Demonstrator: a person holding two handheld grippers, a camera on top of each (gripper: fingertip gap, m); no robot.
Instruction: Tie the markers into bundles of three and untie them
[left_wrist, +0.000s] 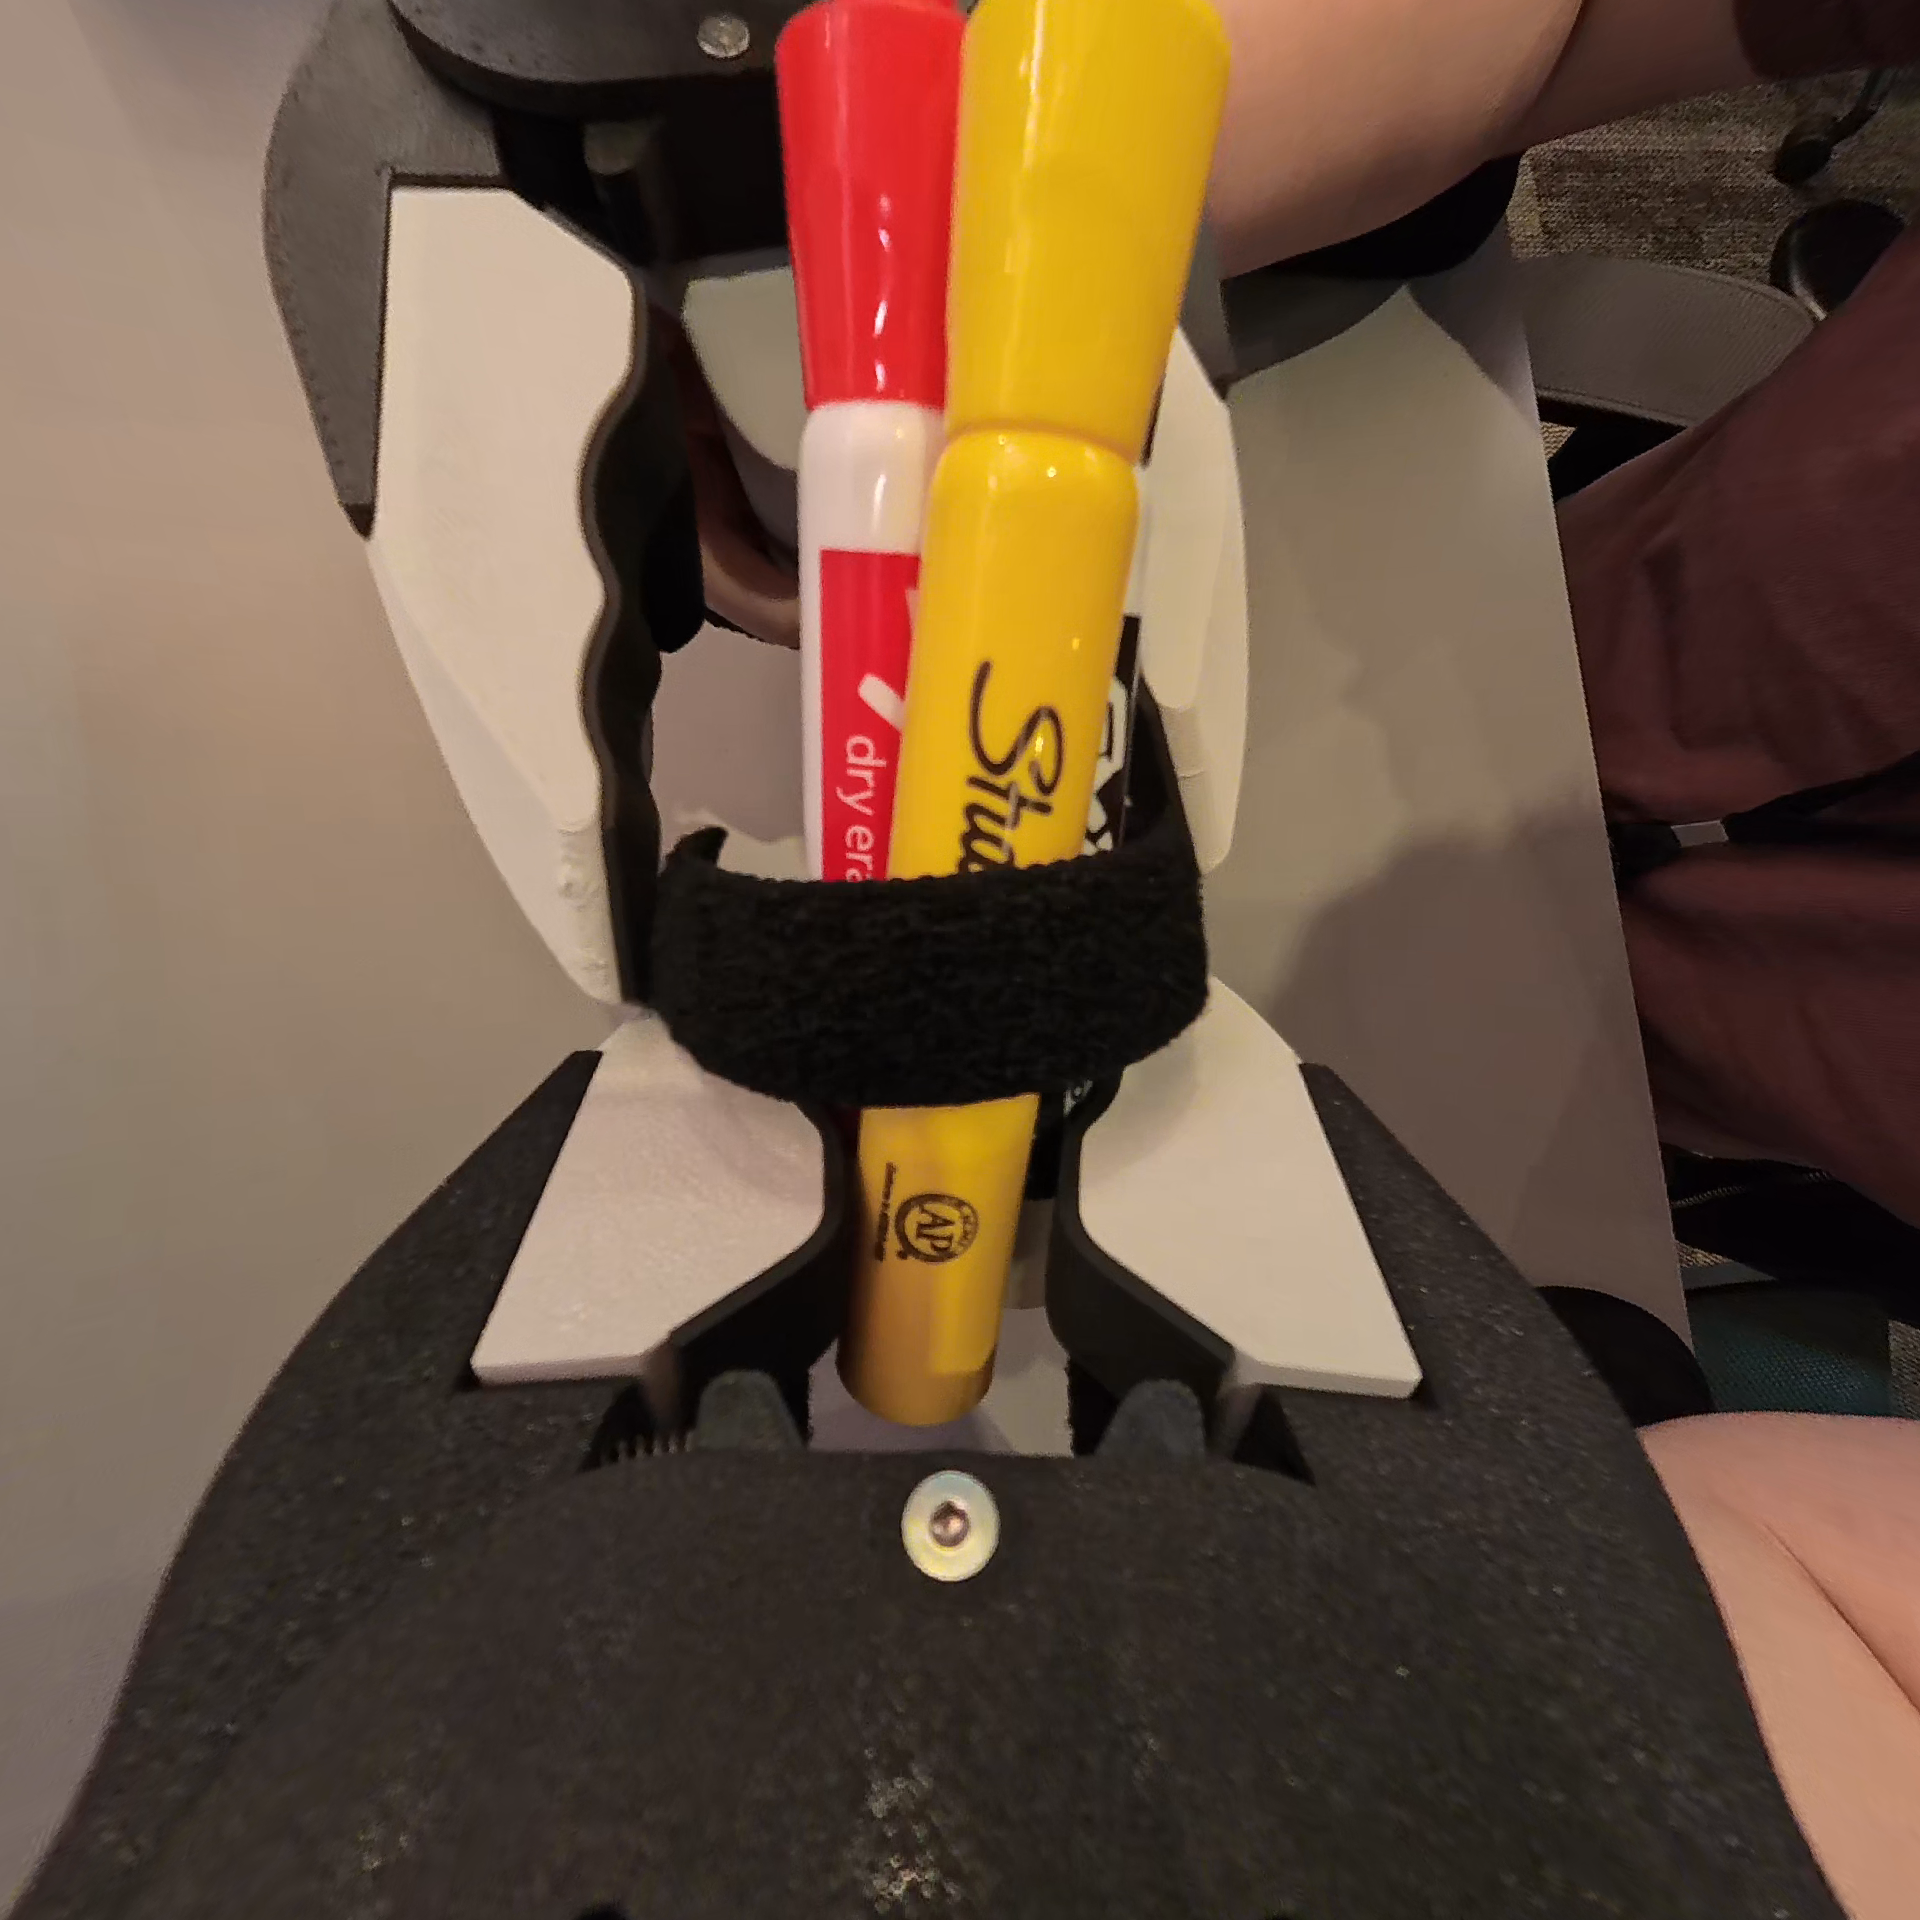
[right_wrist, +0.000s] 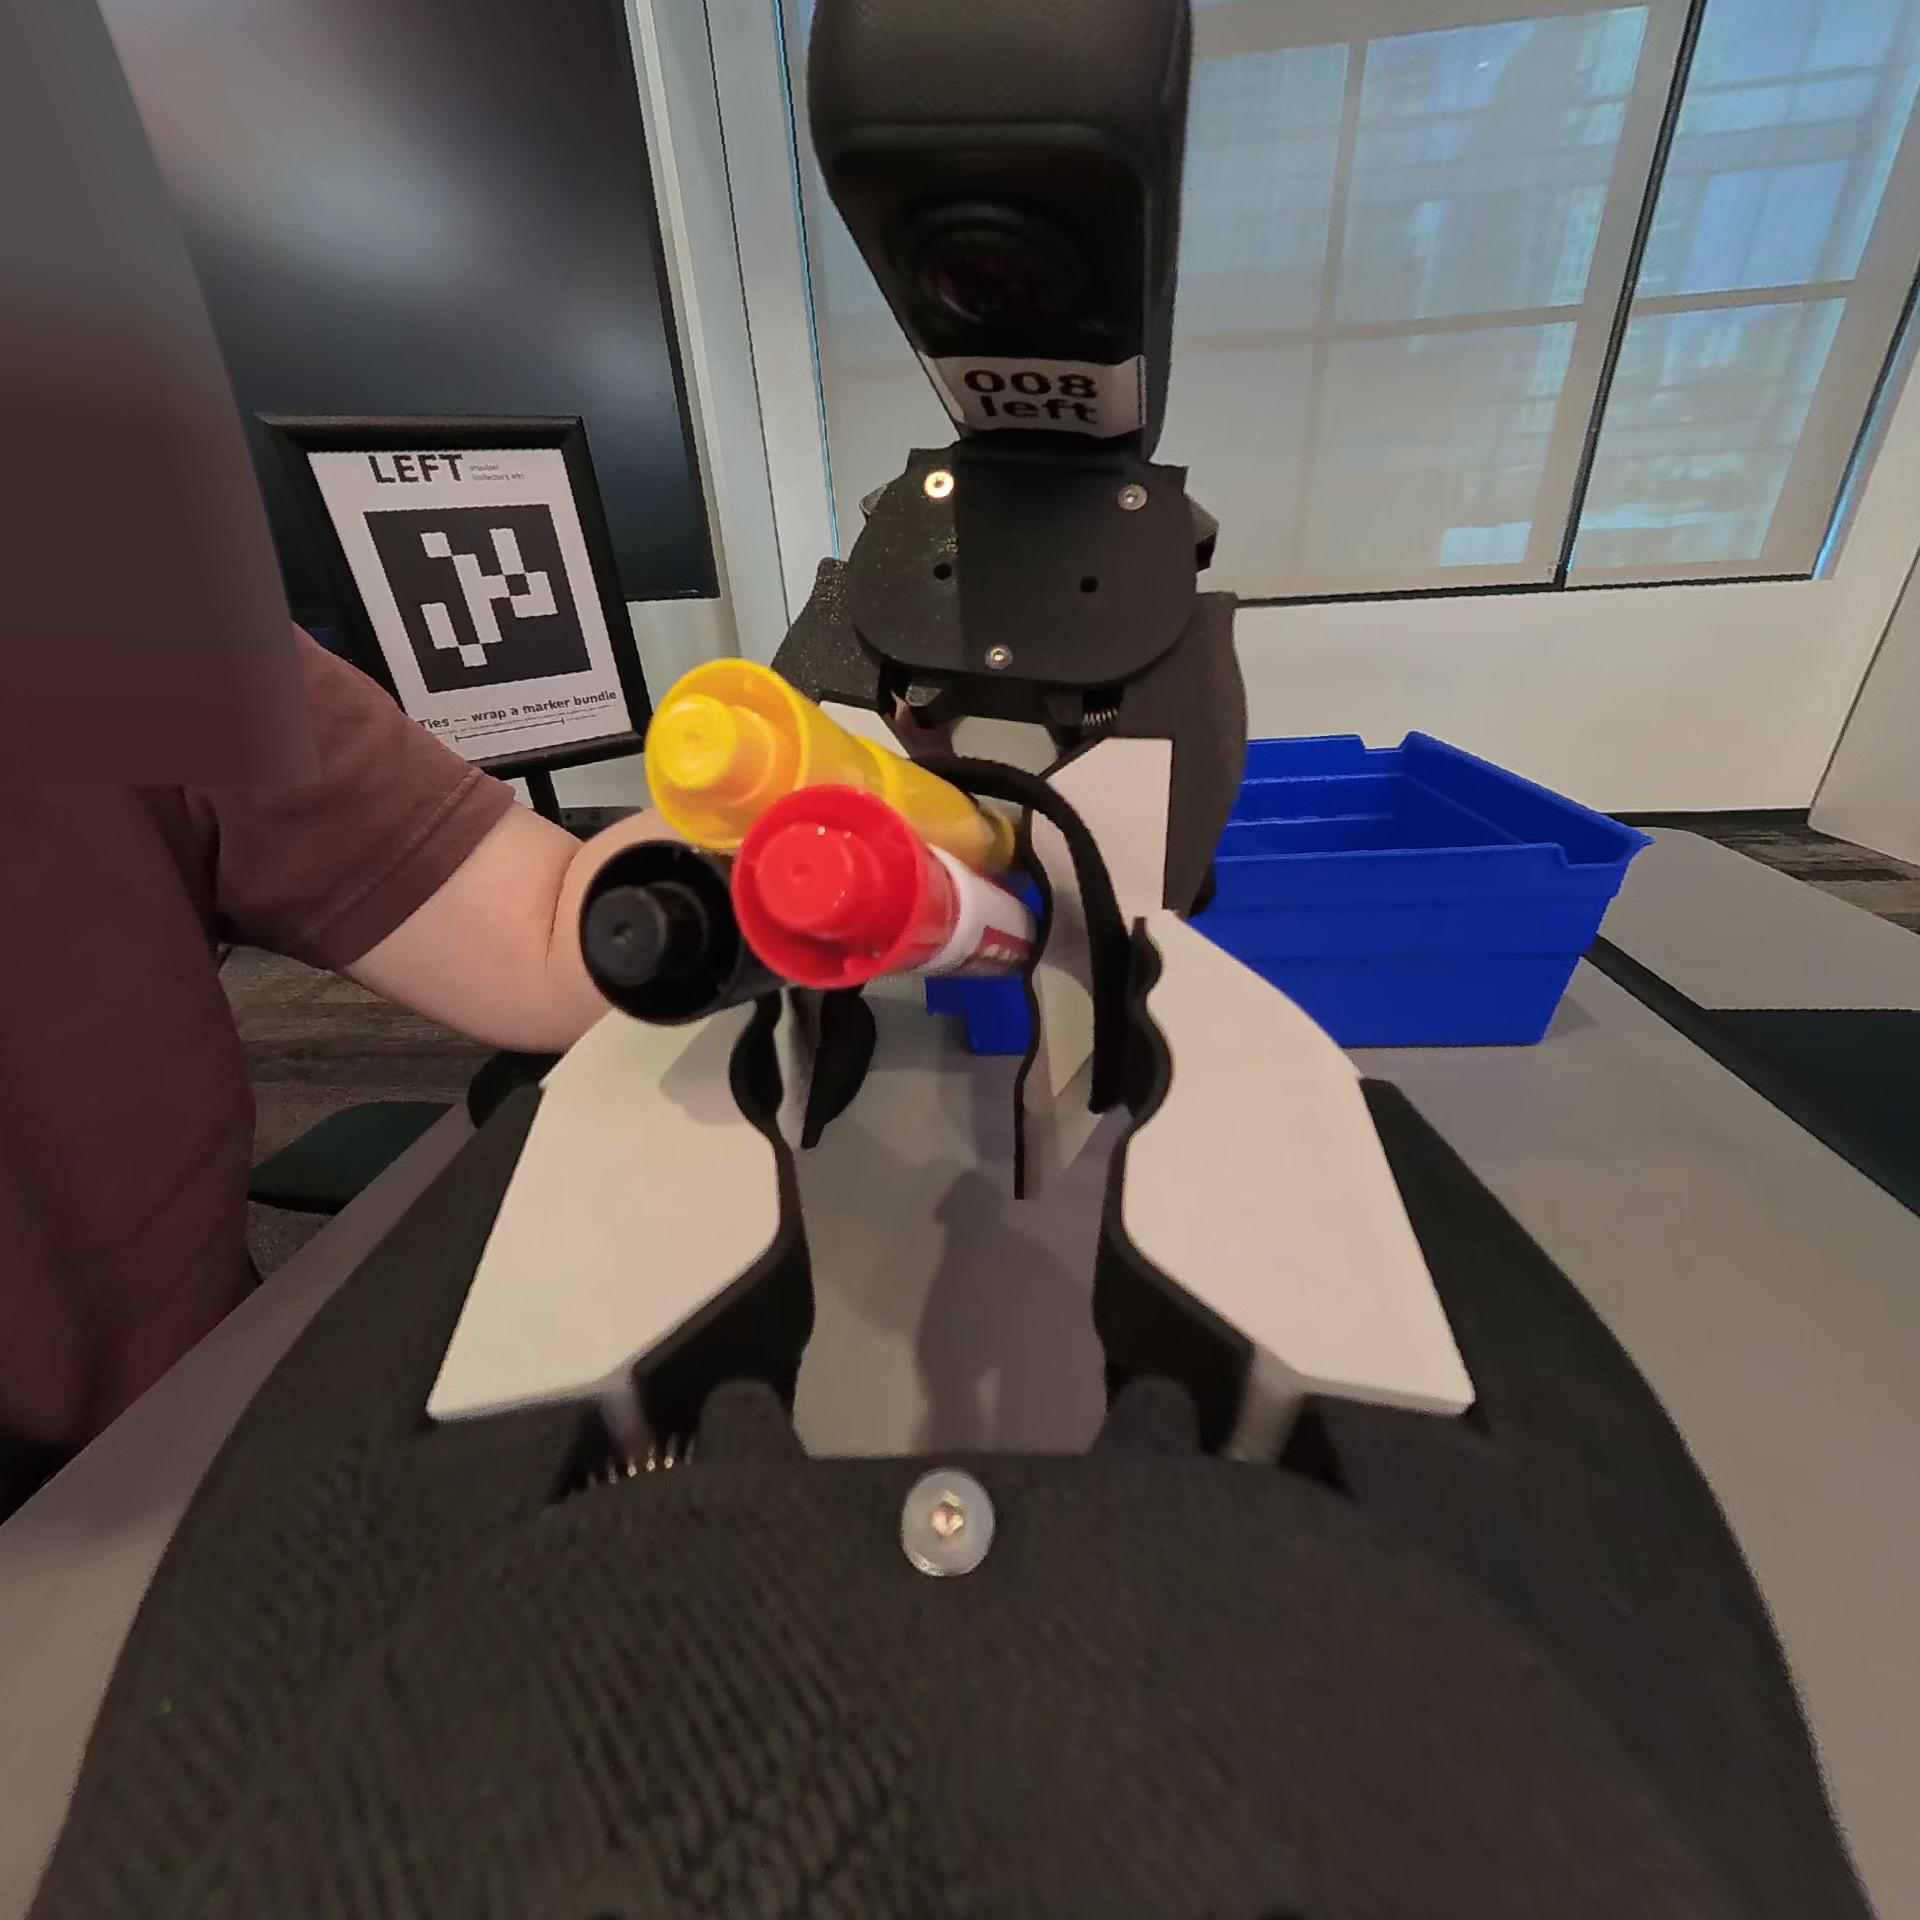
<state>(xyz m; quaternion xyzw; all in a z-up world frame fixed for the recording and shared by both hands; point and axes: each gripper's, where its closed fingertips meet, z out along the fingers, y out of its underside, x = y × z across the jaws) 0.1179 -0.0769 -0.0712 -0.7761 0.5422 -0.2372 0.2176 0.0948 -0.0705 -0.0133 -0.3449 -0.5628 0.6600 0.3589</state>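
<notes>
Grey table (right_wrist: 1714, 1049) underneath, with a blue bin (right_wrist: 1434, 904) far and to the right, and a framed sign with a black-and-white tag (right_wrist: 473, 592) far and to the left. Held above the table, well clear of it: a bundle of three markers, clamped at the tail end by the left gripper (left_wrist: 940, 1164), jaws narrowed onto the barrels. Opposite, seen in its own wrist view, the right gripper (right_wrist: 961, 1039), jaws standing fairly wide, one side touching the loose run of the strap, nothing clamped as far as can be told. In the bundle: a yellow marker (left_wrist: 1023, 665) nearest the left camera, a red marker (left_wrist: 868, 416) beside it, a black marker (right_wrist: 665, 935) mostly hidden there but plain end-on from the right. Round the barrels, a black hook-and-loop strap (left_wrist: 925, 961), wrapped snugly at the near side, its free tail (right_wrist: 1081, 904) arching out and hanging slack. Likely handling: markers light, stiff and glossy, so prone to sliding past each other lengthwise unless gripped across all three; strap soft, floppy, clinging to itself. Best hold for the strap: the free tail near its end, pinched flat, pulled away from the wrap.
</notes>
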